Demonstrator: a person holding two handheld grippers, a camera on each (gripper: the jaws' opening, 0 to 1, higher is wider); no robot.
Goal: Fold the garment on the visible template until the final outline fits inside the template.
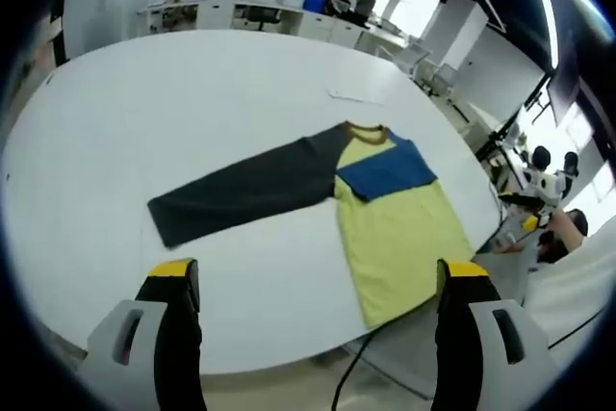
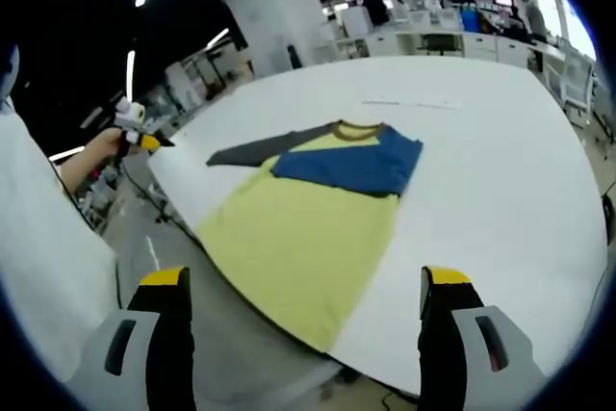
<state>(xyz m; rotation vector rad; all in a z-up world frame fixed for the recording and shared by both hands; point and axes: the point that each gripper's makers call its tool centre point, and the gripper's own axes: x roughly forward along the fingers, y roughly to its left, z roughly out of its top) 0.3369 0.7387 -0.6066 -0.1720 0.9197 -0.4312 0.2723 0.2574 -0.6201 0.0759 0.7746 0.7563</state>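
At 6 o'clock of the left gripper view we see the left gripper (image 1: 318, 281), jaws spread wide and released, nothing between them; dark fingers with yellow tips on grey plastic bodies. Just past the tips, toward 12, lies the garment (image 1: 390, 228) flat on a big white table (image 1: 192, 113) with a smooth matte top and a rounded edge. The shirt is soft knit: pale yellow body, a blue sleeve (image 1: 385, 168) folded across the chest as a slanted band, a dark grey long sleeve (image 1: 241, 197) stretched straight out toward 9, and a brownish collar (image 1: 366, 128) at its 12 o'clock end. The hem at 5 o'clock reaches the table edge. A thin black cable (image 1: 351, 372) hangs off the edge below the hem. We see office desks and monitors at 12, blurred.

At 6 o'clock of the right gripper view the right gripper (image 2: 303, 286) also stands released, jaws wide apart and holding nothing. The garment (image 2: 298, 228) sits between and beyond the tips, its yellow hem drooping over the table edge at 6, the blue sleeve (image 2: 356, 166) across the chest, and the grey sleeve (image 2: 255, 148) pointing to 10. At 9 o'clock the other gripper (image 2: 135, 132) shows, held in a hand, well apart from the shirt; we cannot tell its jaws there. White sleeve fabric (image 2: 38, 267) fills 8 o'clock.
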